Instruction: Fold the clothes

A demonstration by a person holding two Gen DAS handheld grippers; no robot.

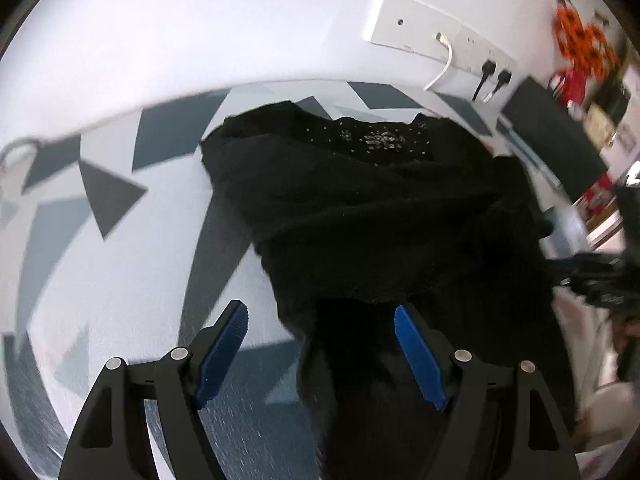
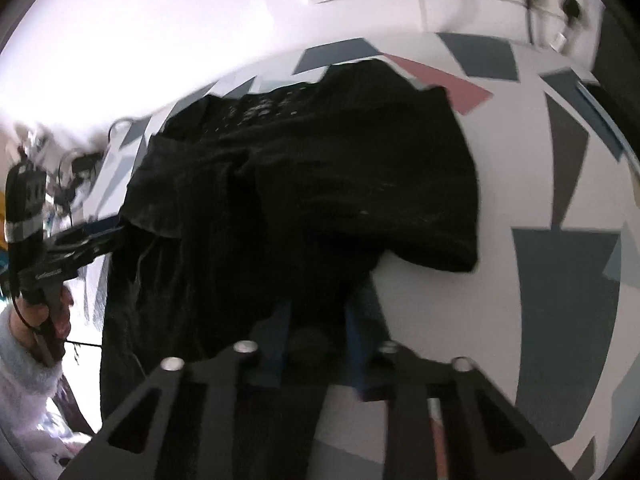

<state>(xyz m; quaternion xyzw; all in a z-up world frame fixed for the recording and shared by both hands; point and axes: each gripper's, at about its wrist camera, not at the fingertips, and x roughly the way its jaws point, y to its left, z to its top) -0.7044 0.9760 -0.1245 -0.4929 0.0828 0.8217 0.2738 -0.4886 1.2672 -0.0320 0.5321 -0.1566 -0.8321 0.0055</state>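
A black garment [image 1: 380, 208] with a sparkly patch near its far edge lies bunched on a white cover with grey and blue shapes [image 1: 120, 280]. My left gripper [image 1: 320, 320] is open above the garment's near left edge; dark cloth lies between the blue pads [image 1: 224, 352] without being pressed. In the right wrist view the same garment [image 2: 320, 168] spreads ahead, and my right gripper [image 2: 316, 320] is shut on a bunch of its near edge. The left gripper [image 2: 92, 236] shows at the garment's left side, held by a hand in a fuzzy white sleeve [image 2: 28, 364].
A white wall panel [image 1: 432, 36] with sockets and plugged cables runs behind the cover. Cluttered shelves with orange and red items [image 1: 580, 44] stand at the far right. A dark flat object [image 1: 552, 136] lies by the cover's right edge.
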